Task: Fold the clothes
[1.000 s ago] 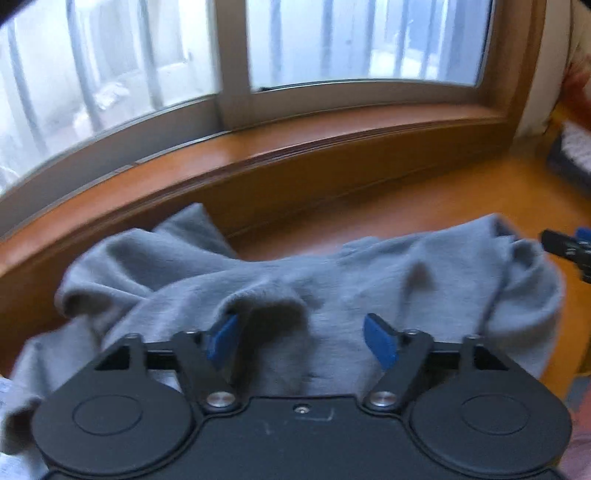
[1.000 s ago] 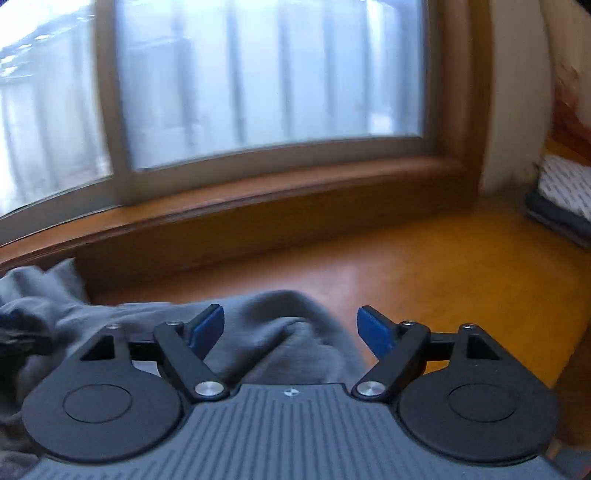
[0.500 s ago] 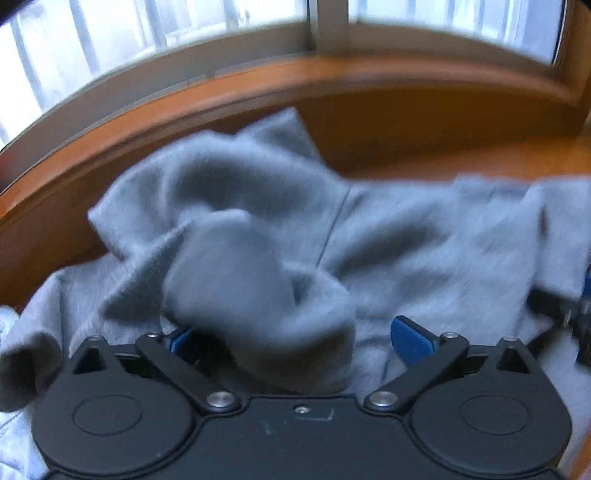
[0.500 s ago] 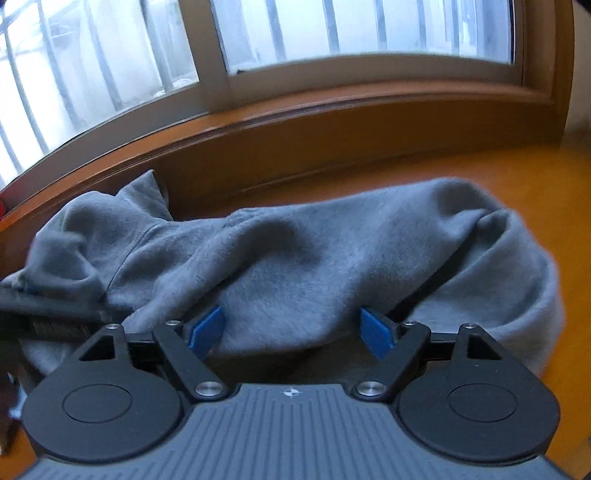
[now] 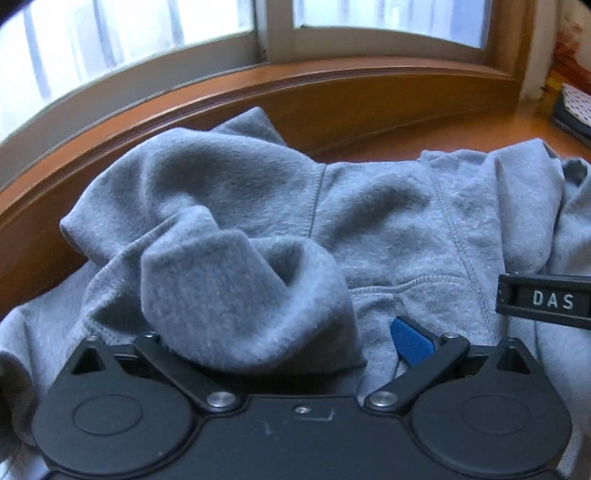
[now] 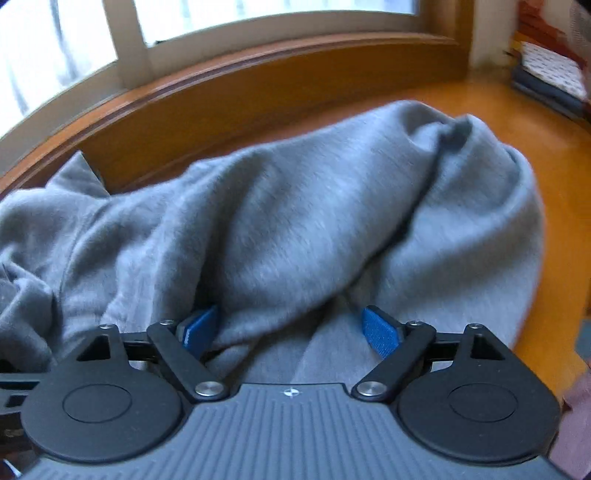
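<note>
A grey sweatshirt (image 5: 388,221) lies rumpled on a wooden bench (image 5: 461,129) under a window. On the left, the left hand-held gripper (image 5: 291,332) is spread wide, a bunched sleeve mounded loosely between its jaws. On the right, the right hand-held gripper (image 6: 291,328) is also wide, cloth between its pads but not pinched. This looks like an early spreading step; next comes closing on an edge. A second ago, both sat higher, and the left was narrower.

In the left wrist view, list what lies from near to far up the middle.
left hand-held gripper → bunched fold of the grey sweatshirt → wooden window ledge → window frame
</note>
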The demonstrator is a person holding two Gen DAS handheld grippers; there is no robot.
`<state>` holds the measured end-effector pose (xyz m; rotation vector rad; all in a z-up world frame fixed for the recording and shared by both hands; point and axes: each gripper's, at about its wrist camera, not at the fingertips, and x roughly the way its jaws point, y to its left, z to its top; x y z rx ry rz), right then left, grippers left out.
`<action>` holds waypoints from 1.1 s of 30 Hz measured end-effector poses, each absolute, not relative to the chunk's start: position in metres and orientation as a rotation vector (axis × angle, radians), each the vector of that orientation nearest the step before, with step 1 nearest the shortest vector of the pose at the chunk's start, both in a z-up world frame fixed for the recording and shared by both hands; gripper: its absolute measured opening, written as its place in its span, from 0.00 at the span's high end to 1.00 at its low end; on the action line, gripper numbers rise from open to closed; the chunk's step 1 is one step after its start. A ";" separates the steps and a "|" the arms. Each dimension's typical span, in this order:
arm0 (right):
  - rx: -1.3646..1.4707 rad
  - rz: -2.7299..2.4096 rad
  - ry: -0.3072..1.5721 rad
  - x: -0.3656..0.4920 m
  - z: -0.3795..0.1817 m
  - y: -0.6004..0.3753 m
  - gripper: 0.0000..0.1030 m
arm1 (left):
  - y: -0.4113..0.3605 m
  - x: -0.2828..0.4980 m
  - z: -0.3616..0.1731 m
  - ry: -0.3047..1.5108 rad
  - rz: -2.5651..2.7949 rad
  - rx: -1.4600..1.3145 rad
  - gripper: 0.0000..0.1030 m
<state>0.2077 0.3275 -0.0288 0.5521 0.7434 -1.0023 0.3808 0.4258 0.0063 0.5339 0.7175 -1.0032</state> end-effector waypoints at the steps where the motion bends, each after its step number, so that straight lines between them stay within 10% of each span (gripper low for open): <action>1: 0.545 -1.008 0.750 0.206 -0.027 0.332 0.16 | 0.428 0.377 0.004 0.694 -1.002 0.532 0.00; 33: 0.547 -1.066 0.724 0.212 -0.038 0.352 0.10 | 0.435 0.360 -0.020 0.443 -0.987 0.493 0.00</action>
